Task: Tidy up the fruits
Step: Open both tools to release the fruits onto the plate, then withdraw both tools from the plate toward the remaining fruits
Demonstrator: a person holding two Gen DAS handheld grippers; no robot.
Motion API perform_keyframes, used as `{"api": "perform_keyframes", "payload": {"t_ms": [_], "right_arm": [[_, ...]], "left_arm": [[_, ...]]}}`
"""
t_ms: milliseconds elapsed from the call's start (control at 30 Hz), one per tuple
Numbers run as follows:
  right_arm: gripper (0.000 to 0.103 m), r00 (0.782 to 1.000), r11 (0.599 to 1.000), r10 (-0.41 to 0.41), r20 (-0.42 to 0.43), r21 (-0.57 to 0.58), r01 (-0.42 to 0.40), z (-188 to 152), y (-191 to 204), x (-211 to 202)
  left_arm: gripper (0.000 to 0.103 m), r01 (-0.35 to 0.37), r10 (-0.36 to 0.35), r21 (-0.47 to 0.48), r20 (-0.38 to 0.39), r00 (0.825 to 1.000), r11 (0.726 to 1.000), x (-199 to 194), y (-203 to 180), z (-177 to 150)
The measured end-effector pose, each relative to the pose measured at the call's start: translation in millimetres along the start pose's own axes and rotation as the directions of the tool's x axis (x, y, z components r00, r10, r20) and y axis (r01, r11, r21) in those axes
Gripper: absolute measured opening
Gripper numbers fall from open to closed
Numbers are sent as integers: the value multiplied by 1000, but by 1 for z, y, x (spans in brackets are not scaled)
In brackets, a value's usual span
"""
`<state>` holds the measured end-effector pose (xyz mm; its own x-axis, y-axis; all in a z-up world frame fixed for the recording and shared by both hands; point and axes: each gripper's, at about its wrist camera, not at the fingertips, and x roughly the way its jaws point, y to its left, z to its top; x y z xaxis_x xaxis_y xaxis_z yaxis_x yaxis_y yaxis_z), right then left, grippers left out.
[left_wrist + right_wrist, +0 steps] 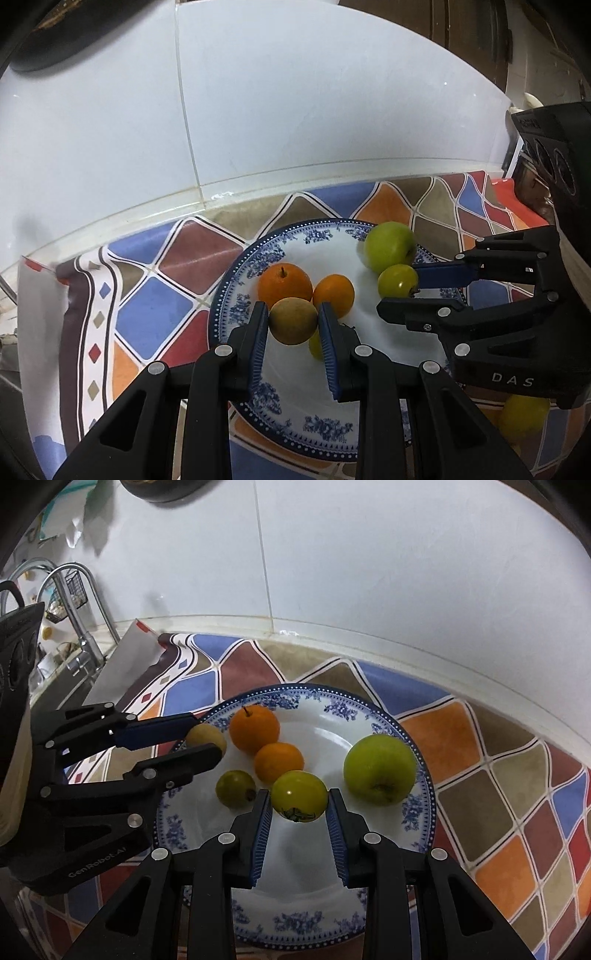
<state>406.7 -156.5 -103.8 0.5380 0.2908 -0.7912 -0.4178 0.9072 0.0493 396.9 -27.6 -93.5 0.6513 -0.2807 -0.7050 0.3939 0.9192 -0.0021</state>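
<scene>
A blue-and-white plate (295, 410) (369, 709) holds two oranges (284, 284) (254, 728), a large green apple (388, 246) (379, 768) and a small green fruit (235, 788). My left gripper (293, 321) is shut on a tan-brown round fruit (293, 320), also seen in the right wrist view (205, 736). My right gripper (298, 800) is shut on a yellow-green tomato-like fruit (299, 794), which also shows in the left wrist view (397, 281). Both fruits sit just over the plate.
The plate lies on a colourful diamond-patterned cloth (498, 775) against a white tiled wall (295, 110). A sink with a tap (83, 620) is at the left. A yellow fruit (524, 415) lies on the cloth under the right gripper's body.
</scene>
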Motion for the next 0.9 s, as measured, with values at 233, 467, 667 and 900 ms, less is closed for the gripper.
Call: {"api": "perform_keyframes", "payload": {"t_ms": [233,467,667,900], "right_arm": [[31,1000,1000,-15,8,16,15,0,-2,-1],[38,998,999,-37,59,24,36,-6,5,-26],[42,985,994,-103,136,46,98,-18,17,-65],[52,968,987,-140,209,103,121,-31,28,-109]], "left_arm": [[34,-6,6,-6,5,1000,1000,-4,1,2],[38,-22,21,15,61,998,1000,-38,-9,-2],[53,-48,47,6,120,992,999,-75,-13,-6],[65,-79,83,-29,196,977,996,-123,-23,-15]]}}
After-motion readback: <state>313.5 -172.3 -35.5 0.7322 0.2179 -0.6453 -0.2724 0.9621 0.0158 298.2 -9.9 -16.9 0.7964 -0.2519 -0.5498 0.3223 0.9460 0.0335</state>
